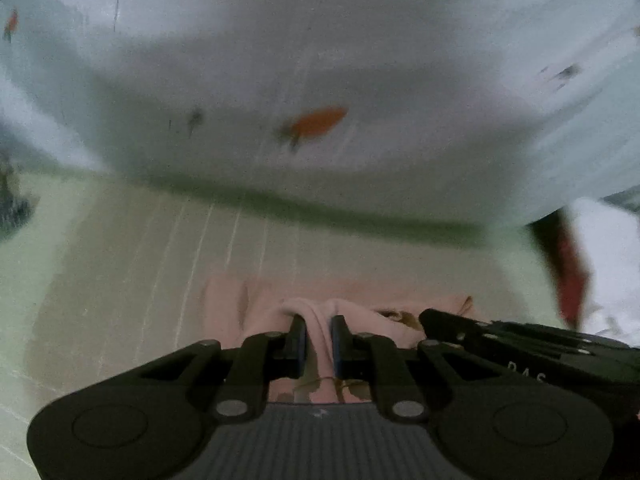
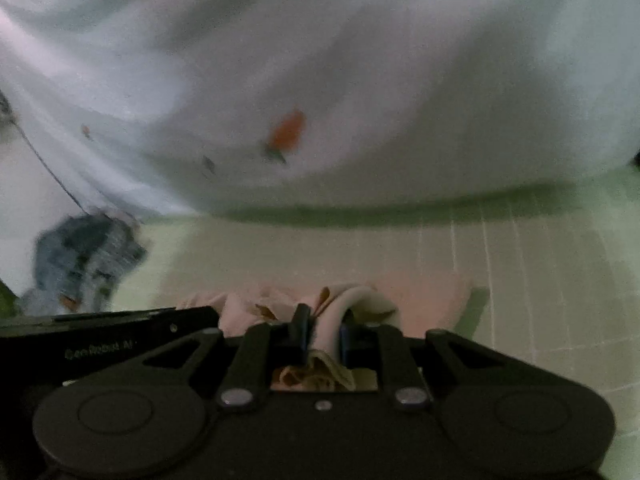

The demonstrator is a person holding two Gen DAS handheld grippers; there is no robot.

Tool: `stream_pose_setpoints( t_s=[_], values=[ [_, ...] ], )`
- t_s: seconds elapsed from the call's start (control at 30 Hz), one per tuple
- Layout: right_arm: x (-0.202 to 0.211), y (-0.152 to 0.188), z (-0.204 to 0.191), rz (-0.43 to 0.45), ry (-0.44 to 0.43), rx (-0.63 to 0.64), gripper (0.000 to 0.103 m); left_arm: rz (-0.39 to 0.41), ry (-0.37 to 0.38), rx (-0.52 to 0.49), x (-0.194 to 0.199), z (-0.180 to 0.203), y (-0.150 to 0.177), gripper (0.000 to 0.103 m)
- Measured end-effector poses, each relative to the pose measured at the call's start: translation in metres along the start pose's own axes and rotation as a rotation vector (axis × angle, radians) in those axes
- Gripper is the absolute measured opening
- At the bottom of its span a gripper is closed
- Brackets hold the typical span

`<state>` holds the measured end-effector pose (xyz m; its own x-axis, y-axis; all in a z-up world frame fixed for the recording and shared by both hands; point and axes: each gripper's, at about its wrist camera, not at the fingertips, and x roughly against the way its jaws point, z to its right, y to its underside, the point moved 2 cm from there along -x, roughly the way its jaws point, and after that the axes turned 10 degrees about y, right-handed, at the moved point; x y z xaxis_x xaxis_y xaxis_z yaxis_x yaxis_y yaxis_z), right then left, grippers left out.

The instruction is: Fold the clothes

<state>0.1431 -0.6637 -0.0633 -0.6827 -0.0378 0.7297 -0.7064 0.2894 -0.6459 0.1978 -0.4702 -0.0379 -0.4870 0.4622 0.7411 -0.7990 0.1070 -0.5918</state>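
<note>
Pink soft cotton garment (image 1: 320, 320) bunched at lower centre of both frames, on pale green gridded mat (image 1: 120, 264). Your left gripper (image 1: 319, 344) pinches one fold; your right gripper (image 2: 324, 336) clamps another. Grippers side by side; garment's width runs between them, left-right.

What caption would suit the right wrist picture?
Right gripper pinching a pink garment above a pale green gridded mat, white sheet behind.
</note>
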Motion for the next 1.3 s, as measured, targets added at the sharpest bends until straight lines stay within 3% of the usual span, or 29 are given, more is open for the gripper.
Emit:
stream_pose_setpoints(
  t_s=[0.13, 0.33, 0.4, 0.5, 0.53, 0.6, 0.63, 0.67, 0.73, 0.8, 1.03, 1.17, 1.3],
  values=[
    [-0.043, 0.020, 0.006, -0.074, 0.054, -0.022, 0.017, -0.076, -0.041, 0.012, -0.034, -0.014, 0.018, 0.015],
    [-0.053, 0.026, 0.008, -0.087, 0.046, -0.044, 0.019, -0.099, -0.050, 0.005, -0.045, -0.023, 0.024, 0.016],
    [-0.052, 0.016, 0.014, -0.080, 0.034, -0.098, 0.023, -0.099, -0.065, -0.002, -0.046, -0.022, 0.018, 0.021],
    [-0.047, -0.008, 0.018, -0.019, 0.044, -0.148, 0.038, -0.040, -0.104, -0.017, -0.039, -0.020, -0.005, 0.026],
    [-0.044, -0.016, 0.018, 0.019, 0.055, -0.156, 0.047, -0.004, -0.123, -0.026, -0.034, -0.019, -0.014, 0.029],
    [-0.033, -0.028, 0.022, 0.090, 0.080, -0.160, 0.061, 0.035, -0.157, -0.039, -0.025, -0.020, -0.025, 0.060],
    [-0.028, -0.031, 0.023, 0.104, 0.086, -0.160, 0.070, 0.036, -0.162, -0.042, -0.023, -0.021, -0.025, 0.067],
    [-0.024, -0.032, 0.025, 0.115, 0.092, -0.157, 0.077, 0.036, -0.168, -0.044, -0.021, -0.023, -0.025, 0.071],
    [-0.021, -0.026, 0.026, 0.098, 0.107, -0.133, 0.082, 0.037, -0.180, -0.050, -0.016, -0.027, -0.026, 0.073],
    [-0.019, -0.015, 0.026, 0.069, 0.129, -0.108, 0.086, -0.003, -0.146, -0.031, -0.016, -0.032, -0.016, 0.083],
    [-0.034, 0.034, 0.029, -0.084, 0.127, -0.093, 0.088, -0.146, -0.068, 0.053, -0.032, -0.048, 0.034, 0.084],
    [-0.053, 0.036, 0.026, -0.129, 0.117, -0.094, 0.088, -0.138, -0.026, 0.144, -0.035, -0.060, 0.042, 0.084],
    [-0.066, 0.031, 0.023, -0.149, 0.080, -0.105, 0.088, -0.139, 0.042, 0.205, -0.041, -0.070, 0.042, 0.078]
  ],
)
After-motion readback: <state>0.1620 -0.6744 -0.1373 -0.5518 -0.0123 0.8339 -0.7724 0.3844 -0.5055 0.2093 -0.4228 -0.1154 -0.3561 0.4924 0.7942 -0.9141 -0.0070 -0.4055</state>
